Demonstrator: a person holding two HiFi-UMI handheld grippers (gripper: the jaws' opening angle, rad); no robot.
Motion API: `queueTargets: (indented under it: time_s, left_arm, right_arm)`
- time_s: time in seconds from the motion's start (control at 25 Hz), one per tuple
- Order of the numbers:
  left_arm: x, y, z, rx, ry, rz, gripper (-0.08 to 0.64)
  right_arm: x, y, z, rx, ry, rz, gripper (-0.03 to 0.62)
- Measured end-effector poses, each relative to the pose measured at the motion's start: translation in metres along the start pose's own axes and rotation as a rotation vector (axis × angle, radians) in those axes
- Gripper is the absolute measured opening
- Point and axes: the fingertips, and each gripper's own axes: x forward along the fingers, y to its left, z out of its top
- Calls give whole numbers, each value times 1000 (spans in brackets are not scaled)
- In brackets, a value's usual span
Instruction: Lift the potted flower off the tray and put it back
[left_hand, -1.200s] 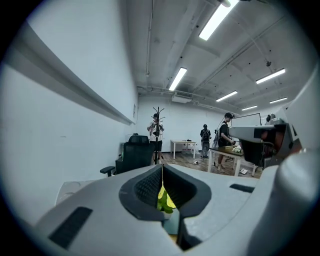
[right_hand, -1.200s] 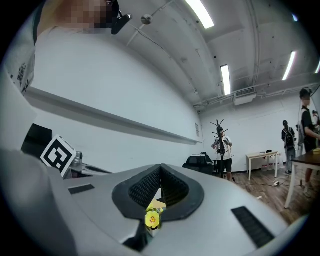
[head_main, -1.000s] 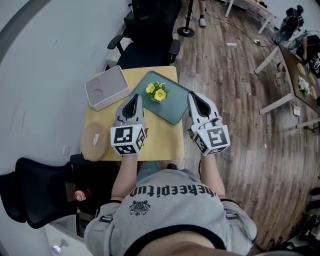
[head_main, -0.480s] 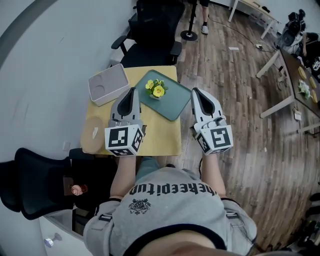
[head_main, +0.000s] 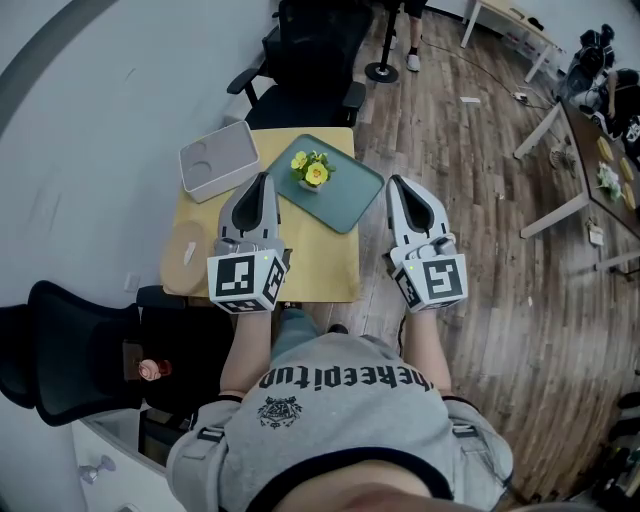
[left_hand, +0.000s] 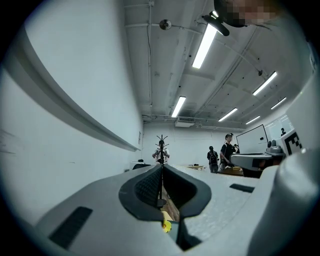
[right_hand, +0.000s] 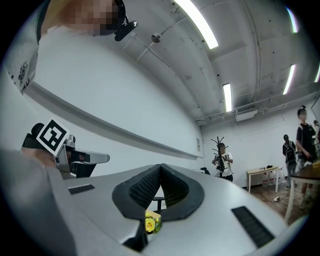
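2 closed: left tongs (head_main: 264, 180), right tongs (head_main: 395, 184); flower (head_main: 312, 171) on tray (head_main: 347, 191); lettered shirt (head_main: 345, 378)

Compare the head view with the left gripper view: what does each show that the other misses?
Only the head view: the white box and the full outline of the green tray on the yellow table. Only the left gripper view: ceiling lights, and the left hand-held gripper with its jaws closed together, nothing between them. Both: that hand-held gripper and the potted flower, just a yellow bloom in the gripper view.
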Motion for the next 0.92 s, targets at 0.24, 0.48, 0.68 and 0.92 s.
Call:
queueTargets:
  time_s: [0.24,0.48,0.68,0.92]
  left_arm:
    - [-9,-5,-2,-3,3,1,9]
    - [-14,-9,-2,-4,3,8,9]
    - [-19,-10,-2,-4,0,7,9]
    - [-20,-20,-2,-1,-3,6,9]
  right_arm:
    - [-11,4,2,4,-4,0,3]
    - [-18,4,4,3,1,1,3]
    - [-22,7,4,2,-4,6,3]
    - [-29,1,4,5,-3,4,3]
